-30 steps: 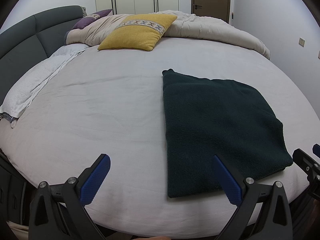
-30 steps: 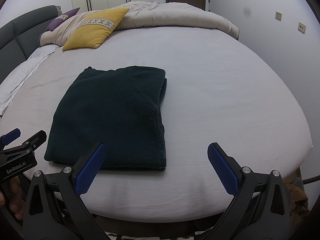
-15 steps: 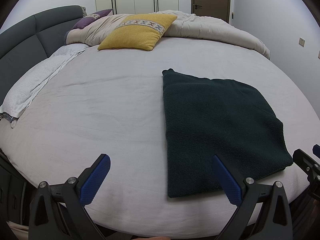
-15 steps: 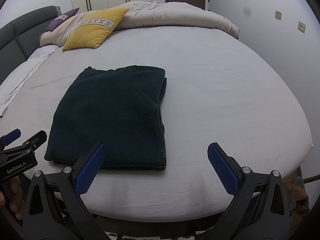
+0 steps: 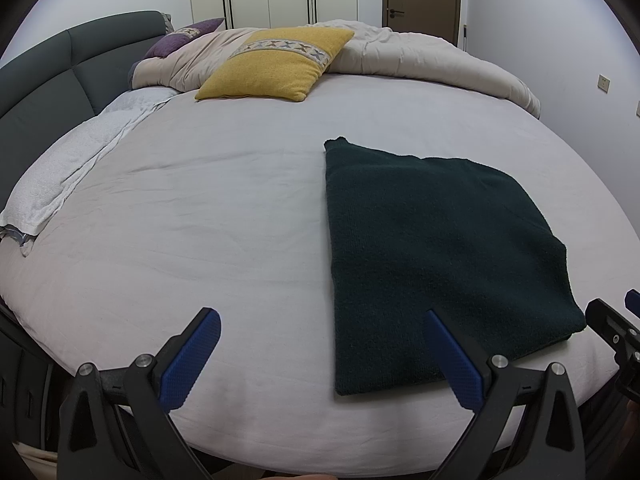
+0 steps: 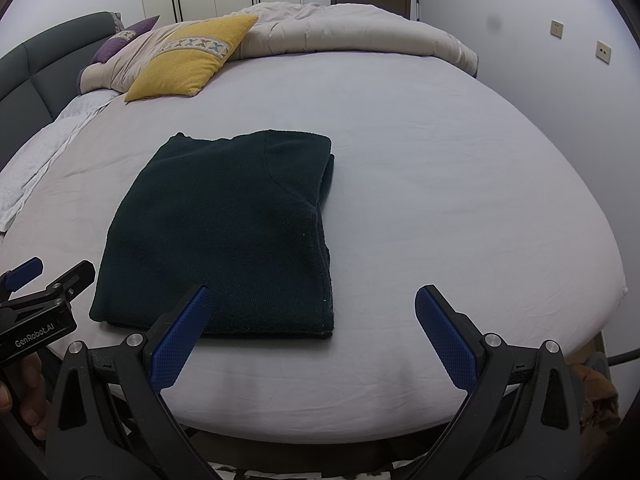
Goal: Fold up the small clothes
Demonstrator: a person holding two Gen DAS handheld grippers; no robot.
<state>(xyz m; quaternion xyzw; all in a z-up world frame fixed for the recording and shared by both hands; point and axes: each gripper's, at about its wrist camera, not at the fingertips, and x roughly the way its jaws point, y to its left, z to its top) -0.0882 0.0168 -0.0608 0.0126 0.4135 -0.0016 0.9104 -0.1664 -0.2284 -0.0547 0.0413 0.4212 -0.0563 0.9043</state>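
Note:
A dark green knitted garment [image 5: 432, 256] lies folded into a flat rectangle on the white bed sheet [image 5: 200, 240], near the front edge; it also shows in the right wrist view [image 6: 228, 232]. My left gripper [image 5: 320, 320] is open and empty, held just off the bed's front edge, its right finger over the garment's near edge. My right gripper [image 6: 308, 300] is open and empty, near the garment's front right corner. The left gripper also shows at the left edge of the right wrist view [image 6: 40, 304].
A yellow cushion [image 5: 276, 64], a purple pillow [image 5: 180, 38] and a bunched beige duvet [image 5: 420, 56] lie at the far side of the bed. A dark grey headboard [image 5: 44, 80] runs along the left. A white towel [image 5: 60, 184] lies at the left edge.

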